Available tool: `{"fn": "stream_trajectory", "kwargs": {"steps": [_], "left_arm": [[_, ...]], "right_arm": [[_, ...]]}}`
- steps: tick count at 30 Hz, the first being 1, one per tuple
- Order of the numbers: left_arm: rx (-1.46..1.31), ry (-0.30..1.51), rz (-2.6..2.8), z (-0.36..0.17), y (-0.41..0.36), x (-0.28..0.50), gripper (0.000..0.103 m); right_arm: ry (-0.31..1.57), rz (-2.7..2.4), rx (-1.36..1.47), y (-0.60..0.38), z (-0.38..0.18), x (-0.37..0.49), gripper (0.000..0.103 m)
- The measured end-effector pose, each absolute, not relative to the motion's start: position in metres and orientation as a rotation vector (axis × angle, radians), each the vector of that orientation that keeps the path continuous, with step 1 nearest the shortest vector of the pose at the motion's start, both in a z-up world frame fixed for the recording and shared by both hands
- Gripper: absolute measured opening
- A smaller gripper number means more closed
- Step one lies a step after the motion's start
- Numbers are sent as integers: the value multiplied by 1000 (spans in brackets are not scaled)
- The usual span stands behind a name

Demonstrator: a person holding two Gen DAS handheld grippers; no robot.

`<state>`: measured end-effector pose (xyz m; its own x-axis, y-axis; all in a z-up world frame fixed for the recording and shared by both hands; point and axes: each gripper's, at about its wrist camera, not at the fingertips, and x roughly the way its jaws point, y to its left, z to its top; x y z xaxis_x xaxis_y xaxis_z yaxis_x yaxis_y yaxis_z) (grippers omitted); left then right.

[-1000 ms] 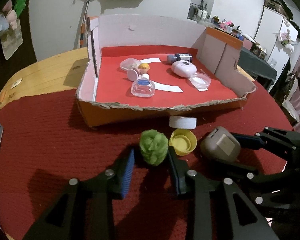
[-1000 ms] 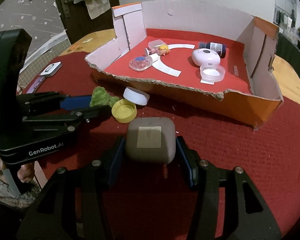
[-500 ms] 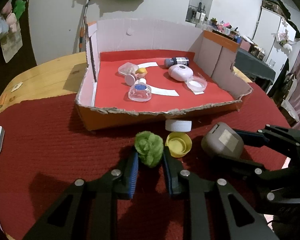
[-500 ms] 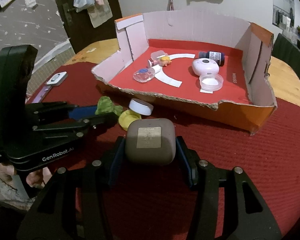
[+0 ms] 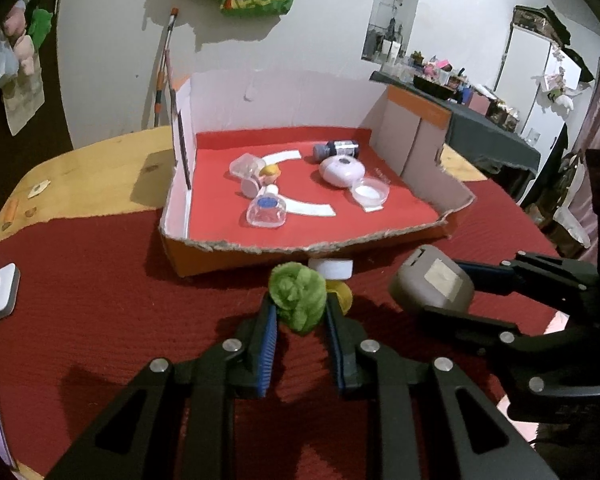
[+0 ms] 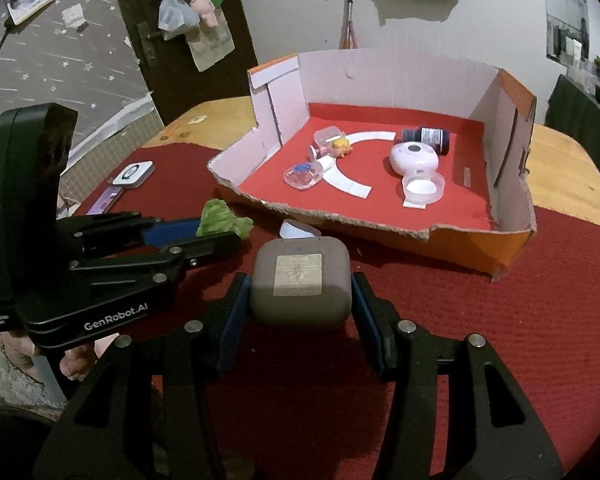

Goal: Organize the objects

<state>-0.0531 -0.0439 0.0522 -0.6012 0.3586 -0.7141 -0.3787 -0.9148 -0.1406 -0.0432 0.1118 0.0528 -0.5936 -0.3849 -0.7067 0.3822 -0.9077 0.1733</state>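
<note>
Pompom (image 5: pixel 298 297), green, clamped in my left tool (image 5: pixel 300 320); grey case (image 6: pixel 300 282) gripped in my right tool (image 6: pixel 300 304), both lifted for boxing in the cardboard tray (image 6: pixel 380 228).

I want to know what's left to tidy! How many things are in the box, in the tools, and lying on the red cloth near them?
In the box: 7
In the tools: 2, green pom-pom, grey case
On the cloth: 2, white cap, yellow cap
Total: 11

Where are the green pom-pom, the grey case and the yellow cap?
green pom-pom (image 5: pixel 298 297), left wrist view, fuzzy middle.
grey case (image 6: pixel 300 285), right wrist view, top label.
yellow cap (image 5: pixel 342 295), left wrist view, visible rim.
</note>
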Motion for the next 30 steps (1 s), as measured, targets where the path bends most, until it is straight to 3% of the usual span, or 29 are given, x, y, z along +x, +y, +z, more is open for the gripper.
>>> {"fn": "stream_trajectory", "kwargs": {"steps": [30], "left_arm": [[-1114,51,2461,67,-30,-109,23]], "right_arm": [[7,-2509,1104,129,80,-92,48]]}}
